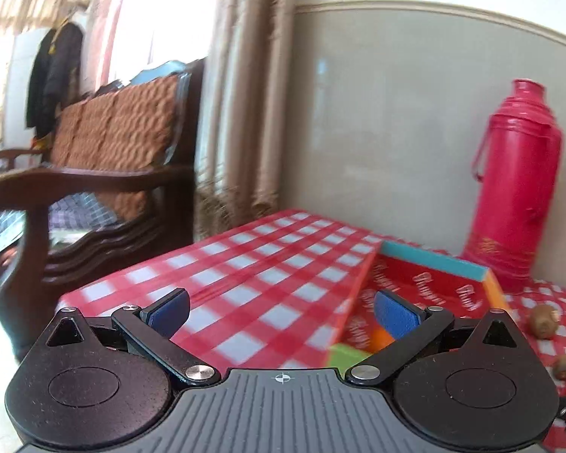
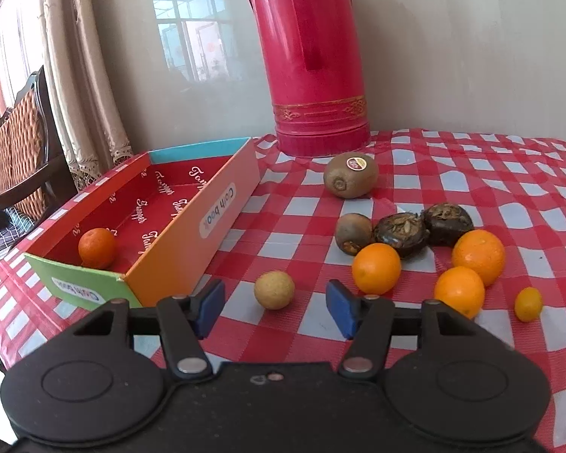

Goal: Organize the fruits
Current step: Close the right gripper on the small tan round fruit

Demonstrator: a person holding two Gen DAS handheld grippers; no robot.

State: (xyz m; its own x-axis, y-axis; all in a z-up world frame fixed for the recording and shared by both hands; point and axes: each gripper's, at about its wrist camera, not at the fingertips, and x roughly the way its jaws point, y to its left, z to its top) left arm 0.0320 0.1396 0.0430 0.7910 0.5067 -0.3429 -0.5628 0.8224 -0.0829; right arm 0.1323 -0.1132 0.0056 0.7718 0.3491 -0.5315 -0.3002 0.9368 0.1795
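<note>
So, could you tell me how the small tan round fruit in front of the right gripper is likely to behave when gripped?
The tan fruit looks nearly spherical on the smooth checked tablecloth, so it would probably roll if nudged. It is small beside the oranges, so likely light. The right gripper stands open around it, pads not touching; off-centre closing might squirt it out.

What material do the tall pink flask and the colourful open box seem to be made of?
Tall pink flask: probably glossy plastic; it shows soft highlights and a moulded handle.
Colourful open box: likely printed cardboard, matte; its walls are thin and flat, folded at the corners.
</note>
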